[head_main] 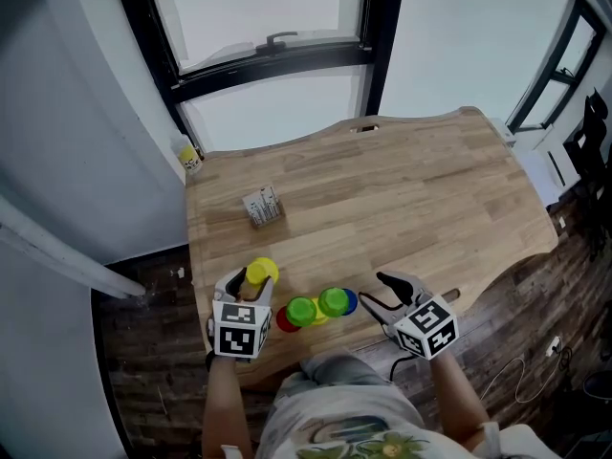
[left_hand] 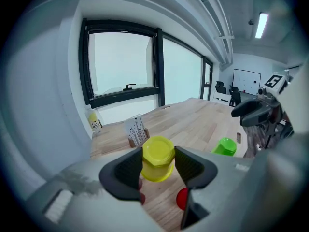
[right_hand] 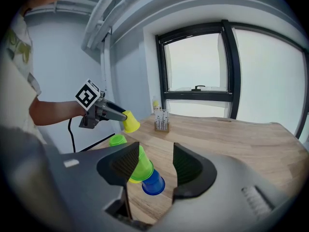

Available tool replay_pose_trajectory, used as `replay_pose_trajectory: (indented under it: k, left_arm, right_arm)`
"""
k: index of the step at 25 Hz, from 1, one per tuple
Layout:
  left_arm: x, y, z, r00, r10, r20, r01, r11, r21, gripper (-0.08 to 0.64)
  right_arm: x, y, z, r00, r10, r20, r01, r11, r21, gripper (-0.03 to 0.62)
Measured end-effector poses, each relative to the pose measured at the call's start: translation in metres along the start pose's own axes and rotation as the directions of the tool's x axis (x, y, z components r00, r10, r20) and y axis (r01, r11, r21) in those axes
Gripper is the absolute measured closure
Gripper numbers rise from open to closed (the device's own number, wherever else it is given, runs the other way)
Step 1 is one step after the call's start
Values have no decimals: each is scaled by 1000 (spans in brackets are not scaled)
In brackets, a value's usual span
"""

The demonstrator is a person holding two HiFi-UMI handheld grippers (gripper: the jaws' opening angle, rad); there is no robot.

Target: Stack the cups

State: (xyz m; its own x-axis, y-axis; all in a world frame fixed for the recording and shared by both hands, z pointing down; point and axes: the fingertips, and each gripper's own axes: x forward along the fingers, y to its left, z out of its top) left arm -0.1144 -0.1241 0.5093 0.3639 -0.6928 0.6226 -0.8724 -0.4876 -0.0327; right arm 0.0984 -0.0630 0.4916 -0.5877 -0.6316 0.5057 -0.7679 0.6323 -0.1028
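**Head view:** The left gripper (head_main: 251, 290) is clamped on a yellow cup (head_main: 260, 273) at the near left of the table (head_main: 430, 189). Just right of it sits a cluster of cups: two green cups (head_main: 301, 311), a blue cup (head_main: 350, 301) and a red cup (head_main: 284, 322). At the cluster's right end is the right gripper (head_main: 375, 292), its jaws apart and holding nothing.

**Left gripper view:** Both pads press the yellow cup's (left_hand: 158, 154) sides, with its closed base towards the camera. One green cup (left_hand: 225, 146) stands mouth down to the right. The grip looks centred, so I would not squeeze harder, since thin plastic would probably buckle.

**Right gripper view:** The jaws stand wide and touch nothing. Beyond them a green cup (right_hand: 140, 169) and the blue cup (right_hand: 153, 183) lie tipped and appear nested together.

To do the step well, carry the yellow cup over its target and line up the two axes. Lower it straight, and release only once it is seated. The free right gripper could steady the target so that it does not slide.
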Motion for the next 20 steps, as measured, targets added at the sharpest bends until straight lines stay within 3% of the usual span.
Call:
replay_pose_trajectory:
  k: [13, 20]
  left_arm:
    - [-62, -23, 45, 990, 4, 138, -7, 1000, 19, 339]
    - [-75, -41, 53, 989, 10, 145, -13, 1000, 16, 339]
  right_arm:
    - [-23, 19, 6, 999, 29, 19, -28, 999, -46, 382]
    - [-30, 16, 3, 998, 58, 8, -58, 997, -55, 382]
